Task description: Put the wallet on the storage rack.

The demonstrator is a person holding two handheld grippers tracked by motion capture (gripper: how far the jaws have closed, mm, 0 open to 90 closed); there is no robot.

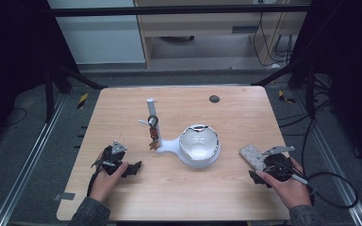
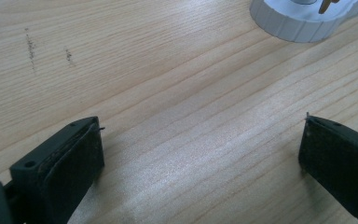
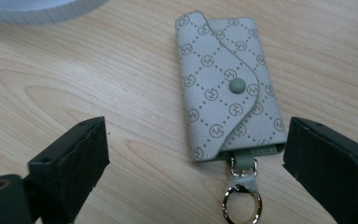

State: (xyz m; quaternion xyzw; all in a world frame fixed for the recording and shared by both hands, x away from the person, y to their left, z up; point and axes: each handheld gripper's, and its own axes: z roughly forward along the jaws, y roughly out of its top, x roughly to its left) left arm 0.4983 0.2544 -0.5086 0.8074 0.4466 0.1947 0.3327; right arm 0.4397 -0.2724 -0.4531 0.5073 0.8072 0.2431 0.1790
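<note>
In the high view, one wooden tabletop (image 1: 179,188) carries a single white stand (image 1: 188,148) near its centre: a round bowl-like base with one upright post (image 1: 150,113) rising at its ten o'clock, and a small bunch of keys (image 1: 153,134) hanging on that post. One dark round mark (image 1: 214,99) sits toward twelve o'clock near the far edge. The left tool (image 1: 133,168) rests at about eight o'clock from the stand, well apart from it, with bare wood between. The right tool (image 1: 257,175) lies at about four o'clock, and one patterned grey key case (image 1: 250,155) lies flat just beside it, toward the stand. In the left gripper view, the left tool (image 2: 200,154) stands wide with nothing but wood grain between its two black pads; the ribbed white edge of the stand (image 2: 298,23) shows at one o'clock. In the right gripper view, the right tool (image 3: 196,158) is spread wide, its two pads flanking the near end of the key case (image 3: 228,88) without pressing on it. The case has one snap button, and one metal ring (image 3: 242,203) at six o'clock; the stand's rim (image 3: 37,11) curves at eleven o'clock.
</note>
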